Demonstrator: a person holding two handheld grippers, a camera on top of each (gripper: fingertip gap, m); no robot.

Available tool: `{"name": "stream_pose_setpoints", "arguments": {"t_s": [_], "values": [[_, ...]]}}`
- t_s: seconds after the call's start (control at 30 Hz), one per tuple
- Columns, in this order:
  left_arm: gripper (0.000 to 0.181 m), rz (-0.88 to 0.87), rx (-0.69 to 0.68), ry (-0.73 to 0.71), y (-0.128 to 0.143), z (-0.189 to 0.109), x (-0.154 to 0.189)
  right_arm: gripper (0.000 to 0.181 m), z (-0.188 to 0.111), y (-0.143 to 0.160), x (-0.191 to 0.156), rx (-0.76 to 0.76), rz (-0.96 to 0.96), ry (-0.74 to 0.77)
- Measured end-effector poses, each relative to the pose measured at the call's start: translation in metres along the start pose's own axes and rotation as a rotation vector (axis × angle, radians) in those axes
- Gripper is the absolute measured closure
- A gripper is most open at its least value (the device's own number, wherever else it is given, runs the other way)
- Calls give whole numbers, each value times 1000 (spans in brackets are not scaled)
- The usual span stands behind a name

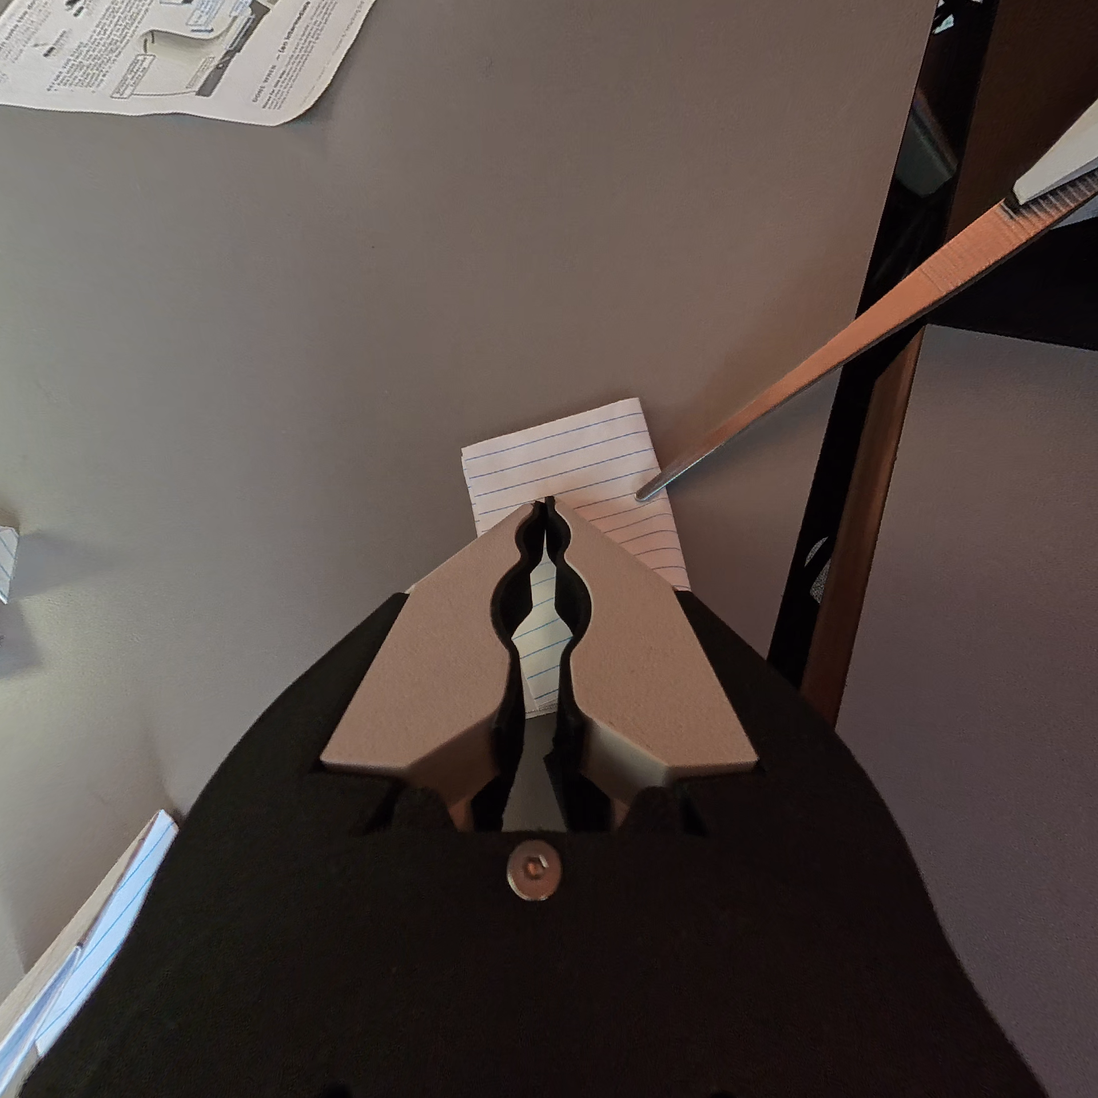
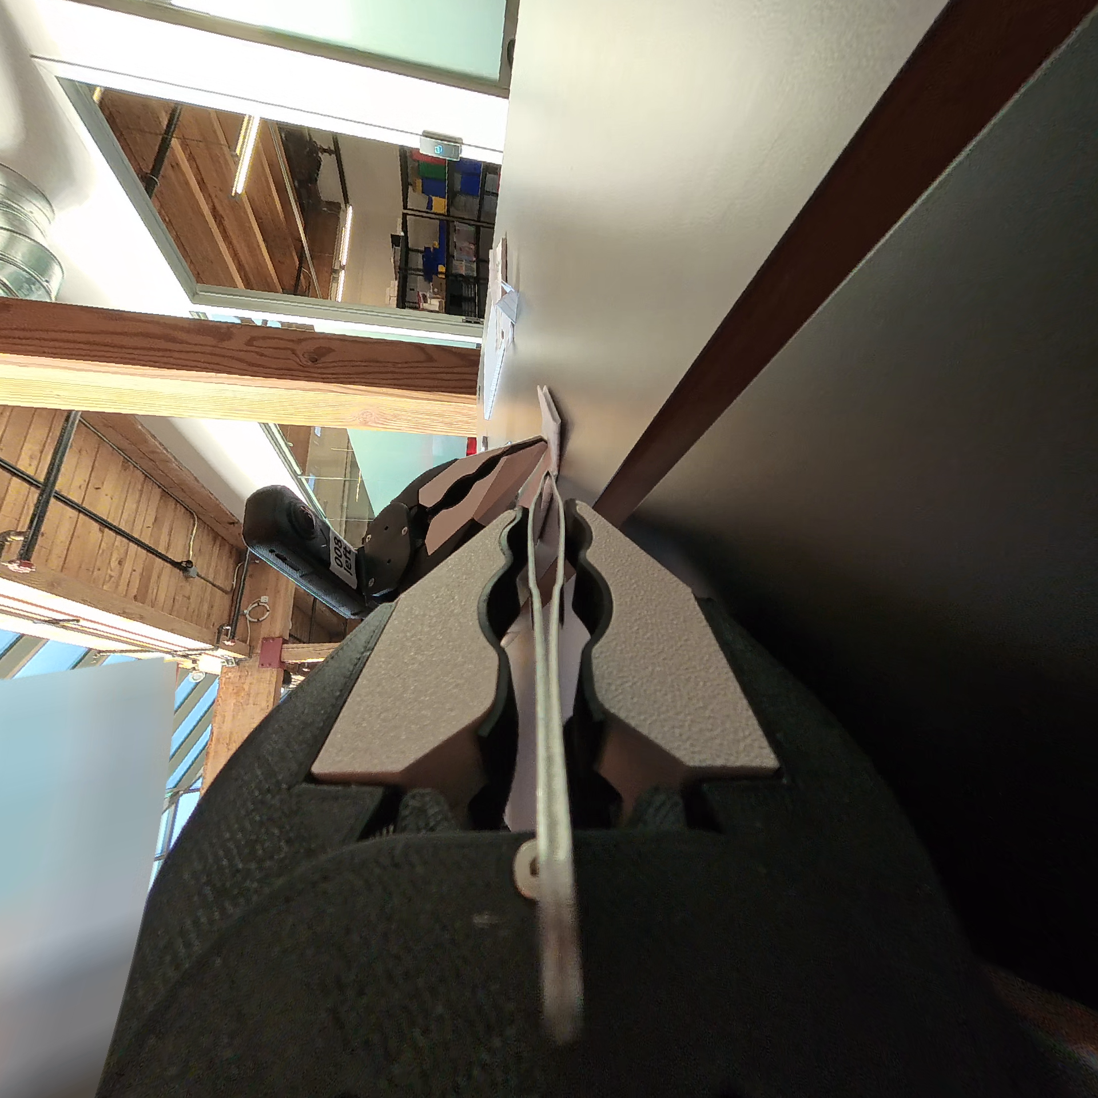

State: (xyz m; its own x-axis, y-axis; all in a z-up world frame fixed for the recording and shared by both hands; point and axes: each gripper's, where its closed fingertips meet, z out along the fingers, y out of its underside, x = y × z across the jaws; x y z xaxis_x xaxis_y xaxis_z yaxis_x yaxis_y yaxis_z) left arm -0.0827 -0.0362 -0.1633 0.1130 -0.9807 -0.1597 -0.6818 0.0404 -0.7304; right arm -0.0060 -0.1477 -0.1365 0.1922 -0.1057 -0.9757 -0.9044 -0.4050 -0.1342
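Note:
A folded piece of blue-lined white paper [image 1: 558, 463] lies on the grey table [image 1: 356, 356] near its right edge. My left gripper [image 1: 545, 505] is shut, and its tips rest on the paper's middle; I cannot tell whether they pinch a fold. It also shows in the right wrist view [image 2: 538, 444], touching the paper [image 2: 549, 410]. My right gripper [image 2: 543, 511] is shut on long metal tweezers [image 2: 546, 653]. The tweezers [image 1: 832, 368] reach in from the upper right, and their tip touches the paper's right side.
A printed sheet [image 1: 148, 53] lies at the table's far left. More lined paper pieces lie at the left [image 1: 6, 564] and lower left [image 1: 89, 927]. The table's brown wooden edge [image 1: 855, 535] runs close on the right, with a dark drop beyond. My right fingertips sit around 15 centimetres from my left ones.

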Motion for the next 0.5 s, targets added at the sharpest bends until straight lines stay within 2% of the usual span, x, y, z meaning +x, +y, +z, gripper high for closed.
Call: {"name": "stream_pose_setpoints", "arguments": {"t_s": [0.17, 0.37, 0.5], "values": [[181, -4, -2, 10, 0, 0, 0, 171, 5, 14, -3, -41, 16, -4], [181, 3, 3, 3, 0, 0, 0, 171, 1, 2, 1, -9, -25, 23], [181, 3, -1, 7, 0, 0, 0, 170, 1, 7, 1, -24, -26, 27]]}}
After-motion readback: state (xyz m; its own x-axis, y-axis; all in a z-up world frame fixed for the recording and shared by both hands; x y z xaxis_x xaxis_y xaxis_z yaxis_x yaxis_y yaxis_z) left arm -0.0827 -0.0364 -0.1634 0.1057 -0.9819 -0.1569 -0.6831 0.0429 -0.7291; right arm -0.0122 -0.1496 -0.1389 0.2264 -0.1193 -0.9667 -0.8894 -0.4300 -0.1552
